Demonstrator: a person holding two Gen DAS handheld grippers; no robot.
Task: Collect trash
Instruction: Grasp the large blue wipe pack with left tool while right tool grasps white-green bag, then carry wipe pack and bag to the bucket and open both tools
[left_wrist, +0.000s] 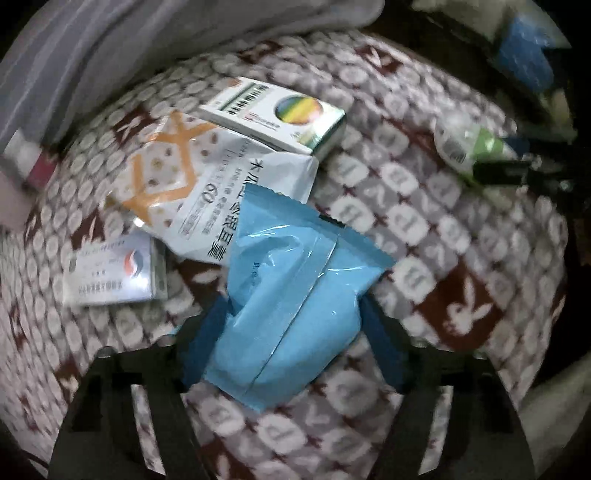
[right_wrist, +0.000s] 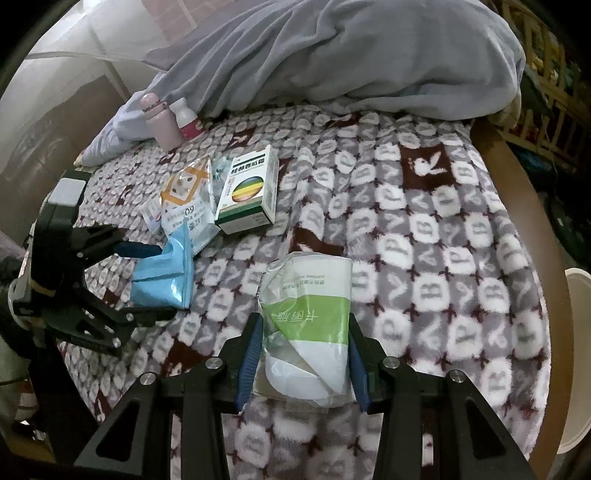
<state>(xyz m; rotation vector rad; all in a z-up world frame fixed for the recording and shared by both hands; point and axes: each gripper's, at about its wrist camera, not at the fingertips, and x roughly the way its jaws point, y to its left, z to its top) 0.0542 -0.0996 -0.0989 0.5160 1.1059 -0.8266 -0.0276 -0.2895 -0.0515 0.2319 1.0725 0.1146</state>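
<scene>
**Two pieces in reach, several still on the bed**

Your right gripper (right_wrist: 303, 354) is clamped on a crumpled green-and-white pouch (right_wrist: 314, 317), held above the patterned blanket (right_wrist: 443, 240). Your left gripper (left_wrist: 291, 332) has its fingers apart around a blue wrapper (left_wrist: 295, 295), not yet pinching it. Still to collect: a white-and-orange packet (left_wrist: 192, 177), a striped medicine box (left_wrist: 280, 114) and a small white box (left_wrist: 114, 269).

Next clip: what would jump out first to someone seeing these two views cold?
The bold letter-patterned fleece blanket fills both views. The right tongs clamp a crumpled white-and-green plastic pouch, while the left tongs straddle a light blue plastic packet beside a white, striped-circle carton.
</scene>
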